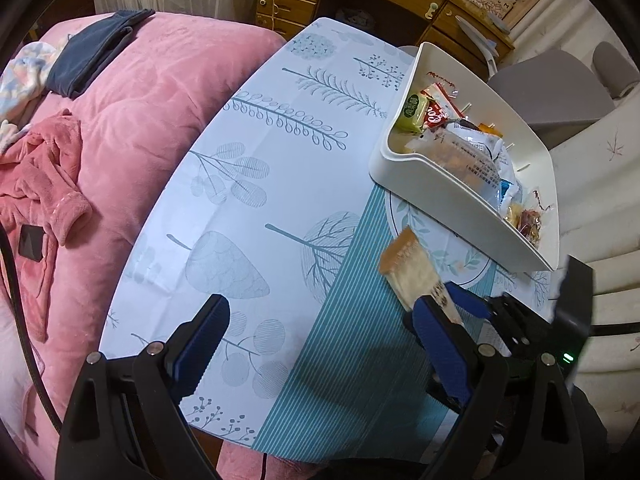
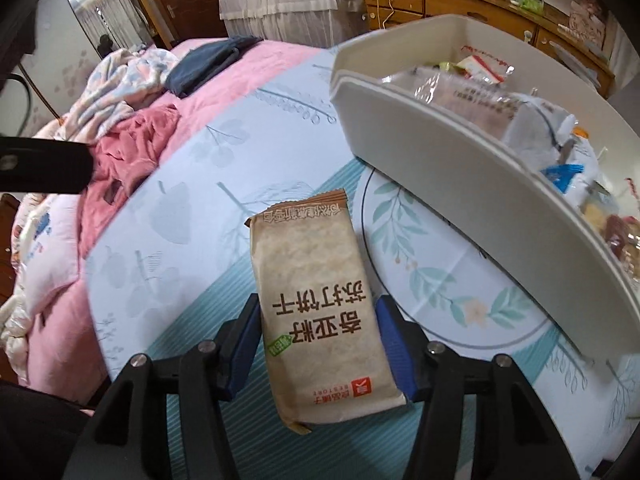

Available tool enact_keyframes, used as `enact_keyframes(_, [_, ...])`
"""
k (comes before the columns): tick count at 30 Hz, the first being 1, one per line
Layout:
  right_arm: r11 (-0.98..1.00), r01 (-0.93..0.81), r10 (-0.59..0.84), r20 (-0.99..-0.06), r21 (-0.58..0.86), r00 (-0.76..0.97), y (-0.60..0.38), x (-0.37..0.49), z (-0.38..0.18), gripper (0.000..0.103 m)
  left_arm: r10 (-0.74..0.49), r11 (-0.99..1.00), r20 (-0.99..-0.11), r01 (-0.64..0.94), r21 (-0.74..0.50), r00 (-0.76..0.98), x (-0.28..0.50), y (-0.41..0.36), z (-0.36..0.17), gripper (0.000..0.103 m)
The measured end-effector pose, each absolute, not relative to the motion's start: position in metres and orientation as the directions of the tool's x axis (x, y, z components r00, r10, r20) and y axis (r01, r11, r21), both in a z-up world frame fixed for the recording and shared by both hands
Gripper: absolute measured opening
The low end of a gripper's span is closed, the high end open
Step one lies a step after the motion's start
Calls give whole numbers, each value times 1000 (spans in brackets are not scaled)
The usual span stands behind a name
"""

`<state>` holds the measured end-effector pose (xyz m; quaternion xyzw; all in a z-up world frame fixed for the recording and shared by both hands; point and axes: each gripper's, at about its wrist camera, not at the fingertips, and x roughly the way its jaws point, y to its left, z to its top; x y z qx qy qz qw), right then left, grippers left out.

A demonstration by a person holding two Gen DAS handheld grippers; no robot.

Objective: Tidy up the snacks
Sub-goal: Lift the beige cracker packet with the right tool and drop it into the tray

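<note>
Item: cracker packet (image 2: pixel 320 312), light, brittle inside, slick wrapper; right hand-held gripper (image 2: pixel 316 344) clamped across long edges. Left hand-held gripper (image 1: pixel 320 340) apart, empty.

Tan cracker packet (image 2: pixel 320 312) with brown lettering; white bin (image 2: pixel 460 184); pale-blue leaf-print tablecloth (image 1: pixel 256 184), teal-striped band; pink quilt (image 1: pixel 132 92).

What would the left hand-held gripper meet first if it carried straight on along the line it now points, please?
Most likely the bare patterned tablecloth. The left hand-held gripper is open and empty, angled steeply down at the table, with nothing between it and the cloth. The white bin lies off to its right. Depth is uncertain.
</note>
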<state>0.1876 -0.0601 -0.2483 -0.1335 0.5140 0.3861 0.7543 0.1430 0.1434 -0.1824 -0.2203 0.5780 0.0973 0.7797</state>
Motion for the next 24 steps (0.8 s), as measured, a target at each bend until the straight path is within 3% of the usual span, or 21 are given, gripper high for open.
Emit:
enact_keyframes(13, [716,-685,496,-787,134,366,-109,203,-153,57,-137,895,-939,-366,-254,316,150,124,-171,92])
enact_keyframes(24, [861,-492,412,-741,127,530,-165,281,-139,58,-124,924,-938,-307,-228,323,167,106,-159,92])
